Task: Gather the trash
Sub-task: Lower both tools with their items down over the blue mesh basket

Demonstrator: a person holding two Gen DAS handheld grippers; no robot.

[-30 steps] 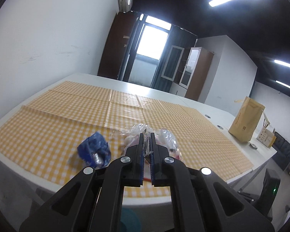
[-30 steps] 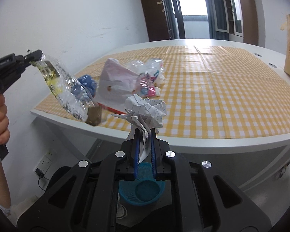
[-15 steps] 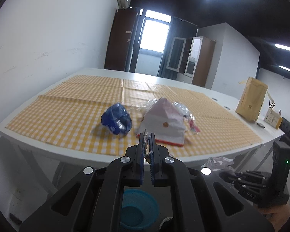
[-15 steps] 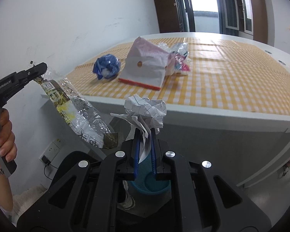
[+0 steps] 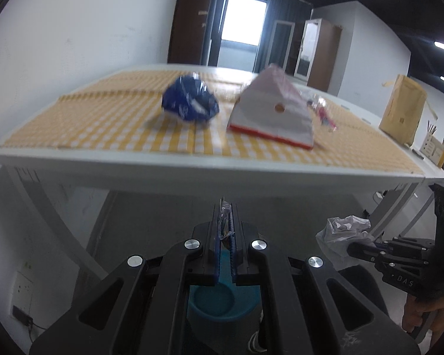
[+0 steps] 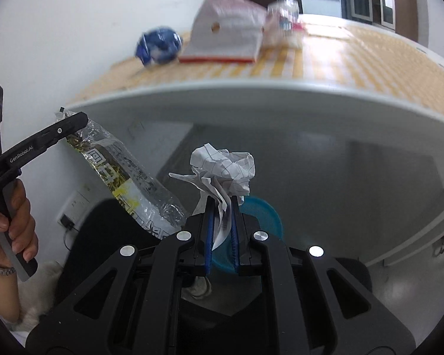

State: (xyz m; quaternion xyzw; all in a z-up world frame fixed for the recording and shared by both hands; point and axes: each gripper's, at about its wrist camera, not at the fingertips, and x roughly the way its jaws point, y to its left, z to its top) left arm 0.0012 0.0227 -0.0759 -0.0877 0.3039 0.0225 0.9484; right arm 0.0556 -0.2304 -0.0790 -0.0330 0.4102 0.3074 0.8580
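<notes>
Backlit window glare, motion-blurred tabletop

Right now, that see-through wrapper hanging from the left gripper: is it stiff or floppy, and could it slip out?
Probably floppy and light: the clear wrapper dangles from the left gripper, which pinches only its top edge. It looks crinkled and glossy, so likely slippery; a slip seems possible with so little film between the shut jaws. It probably won't break if dropped toward the blue bin.

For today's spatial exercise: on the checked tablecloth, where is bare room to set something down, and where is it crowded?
Bare cloth lies left of the blue crumpled wrapper and between the trash and the brown paper bag. It is crowded around the white pouch, with clear wrappers right behind it.
</notes>
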